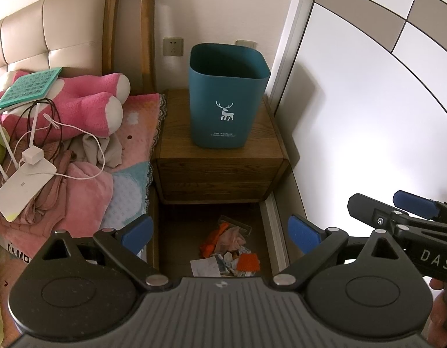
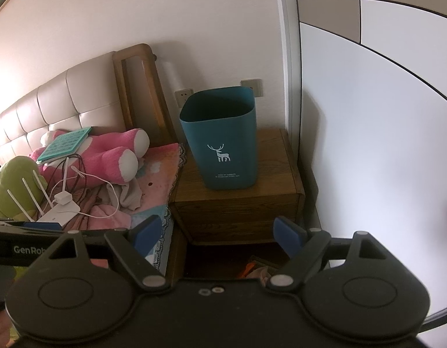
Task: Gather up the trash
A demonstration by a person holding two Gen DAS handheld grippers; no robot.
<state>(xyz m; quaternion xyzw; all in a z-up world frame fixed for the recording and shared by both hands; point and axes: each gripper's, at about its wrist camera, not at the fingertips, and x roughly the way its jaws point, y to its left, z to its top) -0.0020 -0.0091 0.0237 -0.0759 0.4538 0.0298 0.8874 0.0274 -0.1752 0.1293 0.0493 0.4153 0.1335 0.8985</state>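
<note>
The trash pile (image 1: pixel 227 252) lies on the dark wooden floor in the narrow gap between the bed and the wardrobe's sliding door, right in front of the bedside cabinet (image 1: pixel 220 156). From my left wrist camera I make out crumpled white paper scraps, a pinkish wad, orange pieces and a flat white slip at the near left edge. I judge all of it feather-light and soft, easily crushed and harmless to squeeze. The loose bits will likely slide apart on the smooth floor, so I would pinch the pink wad at its bulging middle first, where there is most to bite. The flat slip will be hardest, lying flush with the boards. The heap has no clear pointing direction; its long axis runs roughly away from me toward the cabinet.

My left gripper (image 1: pixel 220 233) hangs above the pile with its blue pads spread wide, holding nothing. My right gripper (image 2: pixel 217 236) is also spread wide and empty, aimed higher, toward the cabinet front; only a sliver of the trash shows under it.

The teal bin (image 1: pixel 227 95) with the white deer print stands upright on top of the cabinet, mouth open and, as far as I can see, nothing in it. To the left, the bed carries a pink plush toy (image 1: pixel 87 101), a white router (image 1: pixel 23 187) and cables.
</note>
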